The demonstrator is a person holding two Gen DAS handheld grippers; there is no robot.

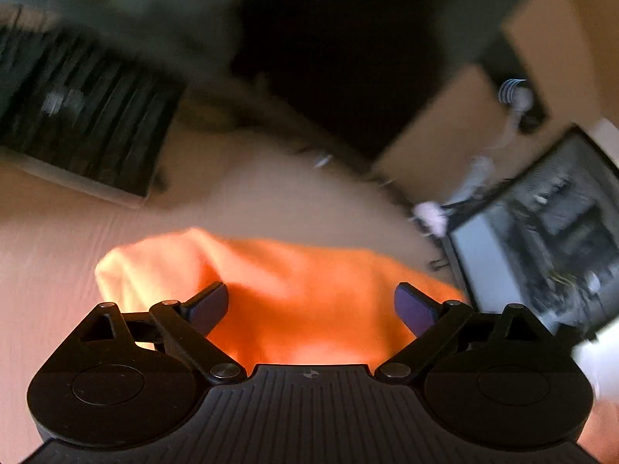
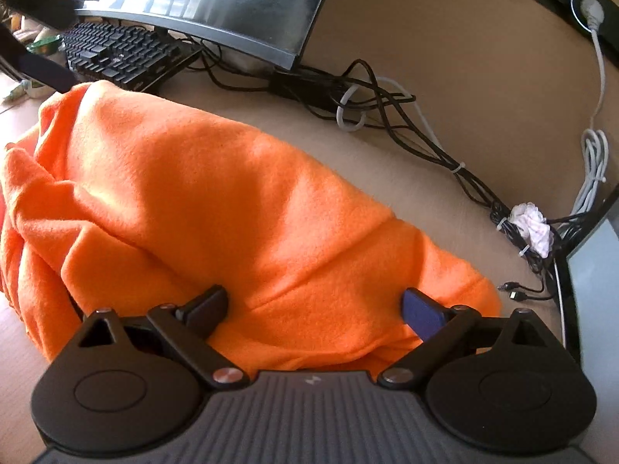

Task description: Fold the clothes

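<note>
An orange fleece garment (image 2: 216, 201) lies bunched and partly folded on the beige desk (image 2: 445, 201). It also shows in the blurred left wrist view (image 1: 294, 282). My right gripper (image 2: 314, 305) is open, its fingers spread wide right over the garment's near edge. My left gripper (image 1: 311, 305) is open too, fingers spread just above the orange cloth. Neither gripper holds anything. The other gripper's dark finger (image 2: 42, 71) shows at the garment's far left corner.
A black keyboard (image 2: 120, 54) and a curved monitor (image 2: 216, 4) stand behind the garment. Tangled black and white cables (image 2: 371, 104) run along the back right, with a crumpled white tissue (image 2: 532, 226). A dark frame edge (image 2: 568, 290) is at right.
</note>
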